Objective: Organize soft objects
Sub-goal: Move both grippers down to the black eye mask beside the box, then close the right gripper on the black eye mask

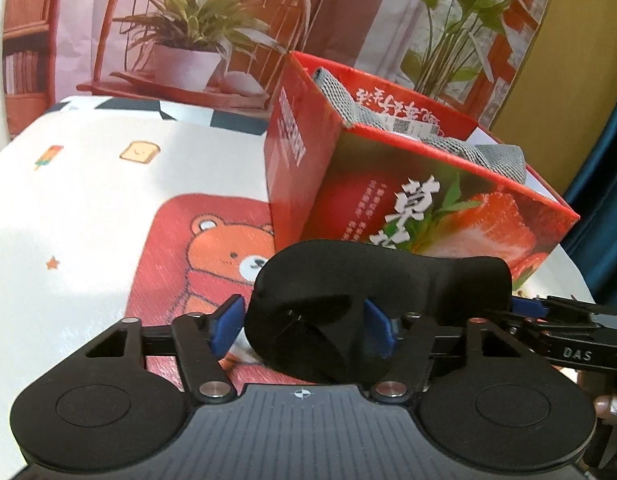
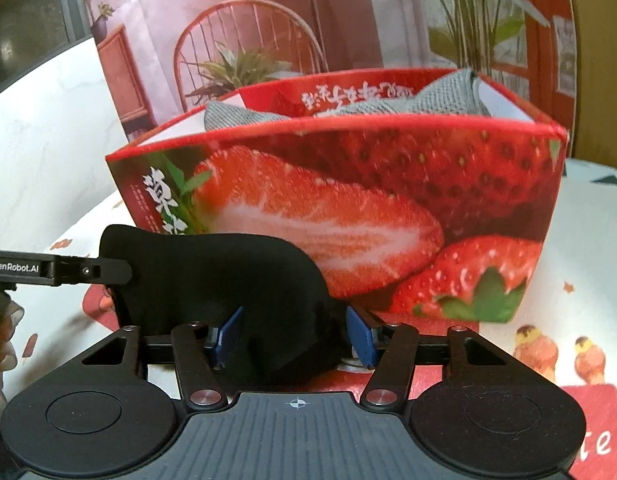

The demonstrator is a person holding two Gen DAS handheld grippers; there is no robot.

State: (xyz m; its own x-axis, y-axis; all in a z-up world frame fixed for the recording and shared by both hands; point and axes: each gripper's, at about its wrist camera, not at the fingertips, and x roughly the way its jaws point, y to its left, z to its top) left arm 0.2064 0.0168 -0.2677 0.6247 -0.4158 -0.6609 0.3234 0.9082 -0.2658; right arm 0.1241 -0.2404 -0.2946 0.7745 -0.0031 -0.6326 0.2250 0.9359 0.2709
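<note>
In the left wrist view, a black eye mask of smooth, soft fabric is seen, domed and folded, with a strap loop hanging in the middle. It is held between the blue pads of the left gripper, whose jaws are closed on one end of it, while its other end stretches to the right, where the other tool reaches in from the side. The mask is raised just above the tablecloth, in front of a red strawberry box. A grey mesh cloth is draped inside the box and over its rim. In the right wrist view, the same mask is shown as a dark, matte bulge, wider on the left and tapering toward the pads. The right gripper is clamped on its near end, and the far end is met at the left by the left gripper. The mask is held just before the box, below its rim, and the grey cloth is seen heaped inside the box.
</note>
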